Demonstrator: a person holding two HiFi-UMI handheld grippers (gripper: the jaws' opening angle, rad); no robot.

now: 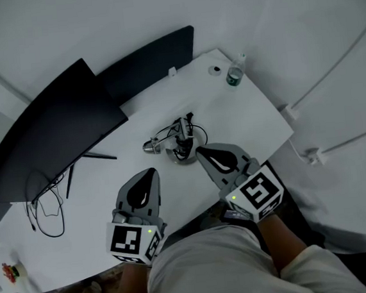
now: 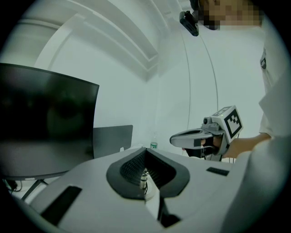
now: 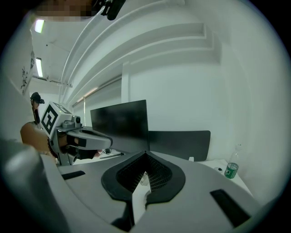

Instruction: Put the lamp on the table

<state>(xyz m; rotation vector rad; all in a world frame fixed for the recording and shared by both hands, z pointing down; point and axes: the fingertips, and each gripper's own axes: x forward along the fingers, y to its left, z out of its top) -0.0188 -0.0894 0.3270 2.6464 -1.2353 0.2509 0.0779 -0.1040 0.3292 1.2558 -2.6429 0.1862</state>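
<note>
The lamp (image 1: 175, 143) is judged light, spindly and fragile, best taken at its base. The left gripper (image 1: 151, 173) at seven o'clock and the right gripper (image 1: 200, 151) at four o'clock are clenched empty.

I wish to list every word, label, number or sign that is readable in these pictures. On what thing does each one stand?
No text reads clearly.
On the bottle: a green label, print too small to read.
On the cubes of the left gripper and the right gripper: black-and-white square markers, patterns only, no words.
On the person's clothing: pale letters at the head view's lower edge, cut off, unreadable.
</note>
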